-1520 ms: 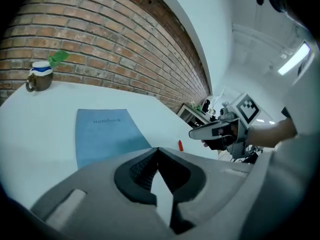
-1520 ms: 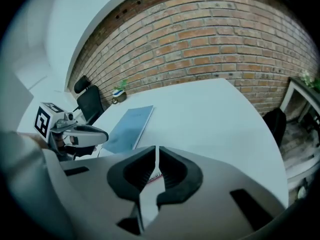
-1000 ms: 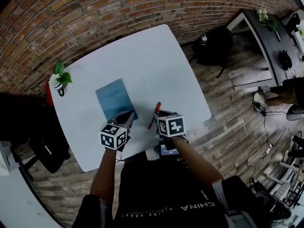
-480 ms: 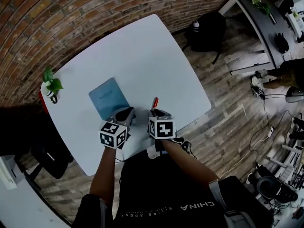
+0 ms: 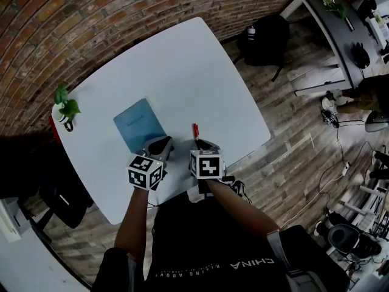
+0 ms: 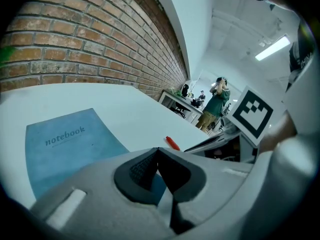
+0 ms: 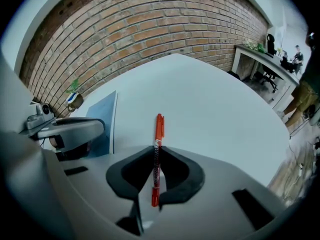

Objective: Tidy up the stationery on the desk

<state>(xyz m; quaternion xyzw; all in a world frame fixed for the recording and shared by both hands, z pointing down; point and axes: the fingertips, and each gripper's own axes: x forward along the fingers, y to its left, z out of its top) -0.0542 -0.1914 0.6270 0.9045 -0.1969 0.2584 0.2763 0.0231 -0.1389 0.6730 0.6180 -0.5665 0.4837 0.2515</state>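
A blue notebook [image 5: 138, 123] lies flat on the white desk [image 5: 182, 72]; its cover also shows in the left gripper view, notebook [image 6: 70, 144]. My right gripper [image 7: 156, 159] is shut on a red pen [image 7: 158, 144], which sticks out forward between the jaws, red pen [image 5: 196, 131]. My left gripper [image 6: 157, 159] is shut with nothing in it and hovers over the notebook's near corner. In the head view the left gripper [image 5: 159, 146] and right gripper [image 5: 205, 146] are side by side near the desk's front edge.
A small potted plant [image 5: 64, 109] stands at the desk's left corner beside a red object [image 5: 53, 121]. A brick wall [image 5: 91, 17] runs behind the desk. A black backpack [image 5: 264, 41] sits on the wooden floor to the right.
The red pen has swung from slanting right to pointing straight ahead in my right gripper, which shifted slightly left. The left gripper has stayed put.
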